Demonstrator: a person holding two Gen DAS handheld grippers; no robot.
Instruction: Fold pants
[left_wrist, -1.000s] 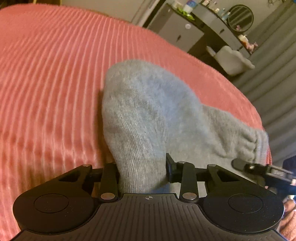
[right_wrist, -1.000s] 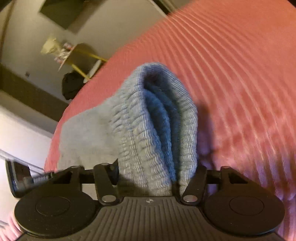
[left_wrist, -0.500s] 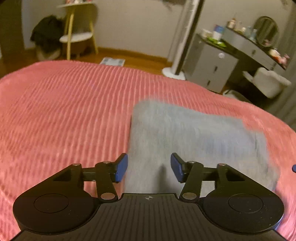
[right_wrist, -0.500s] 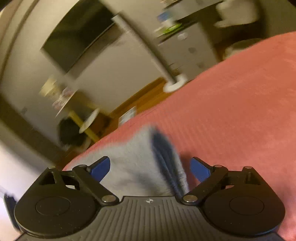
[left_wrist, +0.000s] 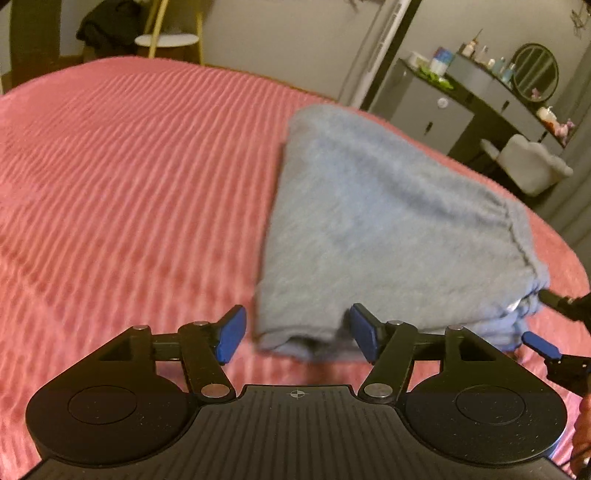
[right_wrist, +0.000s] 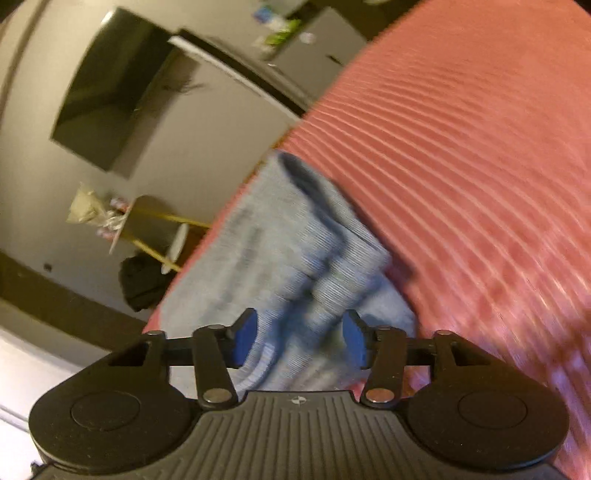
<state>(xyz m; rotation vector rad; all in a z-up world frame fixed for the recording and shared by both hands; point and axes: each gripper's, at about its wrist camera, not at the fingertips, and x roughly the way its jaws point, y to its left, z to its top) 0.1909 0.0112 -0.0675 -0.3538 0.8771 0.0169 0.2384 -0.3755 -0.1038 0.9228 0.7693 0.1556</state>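
Observation:
The grey pants (left_wrist: 388, 229) lie folded into a thick rectangle on the pink ribbed bedspread (left_wrist: 129, 184). My left gripper (left_wrist: 297, 336) hovers at their near left corner. Its jaws are opening, and the corner sits between the blue pads without being pressed. At the right edge of that view my right gripper (left_wrist: 543, 321) straddles the stack's layered end. In the right wrist view the ribbed waistband end of the pants (right_wrist: 295, 251) lies between the fingers of my right gripper (right_wrist: 300, 342). Its jaws are closing, and the pads stand clear of the cloth.
The bedspread (right_wrist: 480, 166) stretches wide to the left of the pants. Beyond the bed's far edge stand a grey dresser (left_wrist: 480, 96) with a round mirror, a white chair (left_wrist: 528, 166) and a yellow-legged side table (left_wrist: 166, 40). A dark screen (right_wrist: 122, 92) hangs on the wall.
Both grippers were shut on the raised pants a second ago. They let go and drew back, and the pants now lie flat. The right jaws spread wide, then narrowed.

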